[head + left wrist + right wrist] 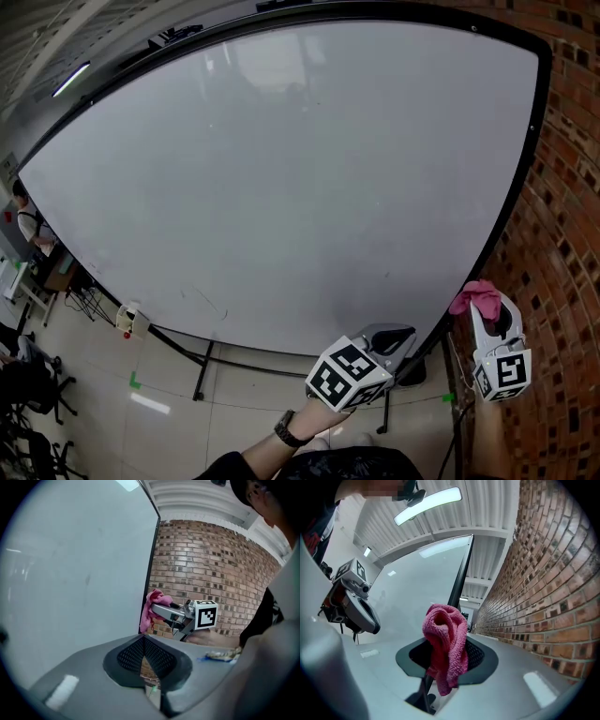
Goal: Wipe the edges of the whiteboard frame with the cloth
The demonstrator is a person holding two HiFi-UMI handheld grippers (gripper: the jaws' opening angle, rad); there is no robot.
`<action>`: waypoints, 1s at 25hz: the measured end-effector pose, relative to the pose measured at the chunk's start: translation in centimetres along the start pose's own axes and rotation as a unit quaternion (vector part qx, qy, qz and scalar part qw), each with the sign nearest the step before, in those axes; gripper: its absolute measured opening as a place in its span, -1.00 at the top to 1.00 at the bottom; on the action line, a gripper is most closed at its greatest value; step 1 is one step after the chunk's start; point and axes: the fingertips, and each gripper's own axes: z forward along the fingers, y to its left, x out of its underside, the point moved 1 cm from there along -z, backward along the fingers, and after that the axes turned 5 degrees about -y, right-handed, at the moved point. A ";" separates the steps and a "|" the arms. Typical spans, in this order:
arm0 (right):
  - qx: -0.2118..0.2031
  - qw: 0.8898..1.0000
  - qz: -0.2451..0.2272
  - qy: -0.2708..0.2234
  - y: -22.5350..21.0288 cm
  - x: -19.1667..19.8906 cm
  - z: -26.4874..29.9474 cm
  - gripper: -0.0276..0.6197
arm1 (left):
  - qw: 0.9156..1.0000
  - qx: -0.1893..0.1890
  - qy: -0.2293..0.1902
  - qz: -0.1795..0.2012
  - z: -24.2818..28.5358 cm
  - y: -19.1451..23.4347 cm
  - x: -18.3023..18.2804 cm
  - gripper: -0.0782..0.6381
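Note:
A large whiteboard [281,178] with a black frame [525,159] fills the head view. My right gripper [489,314] is shut on a bunched pink cloth [476,296] and holds it at the lower part of the frame's right edge; whether the cloth touches the edge is unclear. In the right gripper view the cloth [447,634] spills over the jaws, with the frame [461,573] rising behind it. My left gripper [389,339] hovers in front of the board's lower right corner, shut and with nothing in it. The left gripper view shows the cloth [150,606] beside the frame [151,569].
A brick wall [562,262] stands close to the right of the board. The board's stand legs [202,375] rest on the tiled floor below. A person [28,225] stands by desks and chairs at the far left. A small white device [131,322] hangs near the board's lower left.

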 end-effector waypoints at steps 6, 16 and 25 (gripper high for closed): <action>0.003 0.998 -0.047 -0.046 -2.1 -6.9 0.8 0.53 | 0.998 0.008 -0.041 0.038 -0.6 -1.4 -5.6 0.78; 0.010 0.990 -0.104 -0.097 -4.6 -16.9 2.6 0.53 | 0.987 -0.056 -0.090 0.122 -2.4 -0.6 -13.4 0.78; 0.009 0.979 -0.166 -0.115 -5.2 -22.5 2.9 0.53 | 0.969 -0.072 -0.111 0.210 -2.8 -2.1 -20.2 0.78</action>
